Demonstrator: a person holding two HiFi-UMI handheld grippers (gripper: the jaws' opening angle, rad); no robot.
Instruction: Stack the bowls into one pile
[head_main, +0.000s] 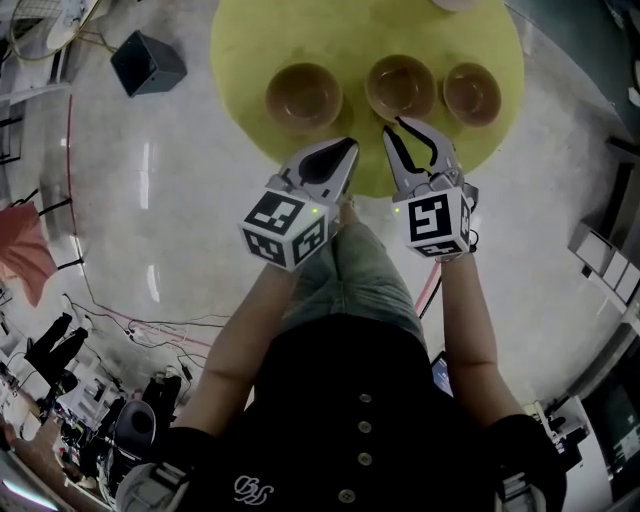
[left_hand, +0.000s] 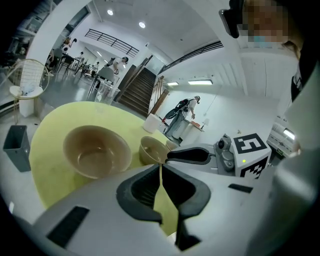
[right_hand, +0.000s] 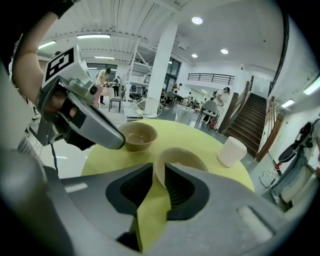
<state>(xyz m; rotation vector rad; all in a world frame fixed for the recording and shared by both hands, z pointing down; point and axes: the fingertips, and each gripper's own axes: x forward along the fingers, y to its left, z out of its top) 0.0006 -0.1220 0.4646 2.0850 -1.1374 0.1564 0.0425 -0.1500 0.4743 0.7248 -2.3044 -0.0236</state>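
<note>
Three brown bowls stand apart in a row on the round yellow table (head_main: 250, 40): the left bowl (head_main: 303, 97), the middle bowl (head_main: 400, 86) and the right bowl (head_main: 472, 93). My right gripper (head_main: 408, 128) is open, its tips at the near rim of the middle bowl (right_hand: 186, 159); that rim shows in the gap between the jaws, which do not press on it. My left gripper (head_main: 349, 146) is shut and empty, hanging over the table's near edge between the left bowl (left_hand: 97, 150) and the middle bowl (left_hand: 151, 149).
A white cup (right_hand: 232, 151) stands on the table's far side, beyond the bowls. A dark box (head_main: 147, 62) sits on the floor left of the table. Cables and gear lie on the floor at lower left. People stand in the hall behind.
</note>
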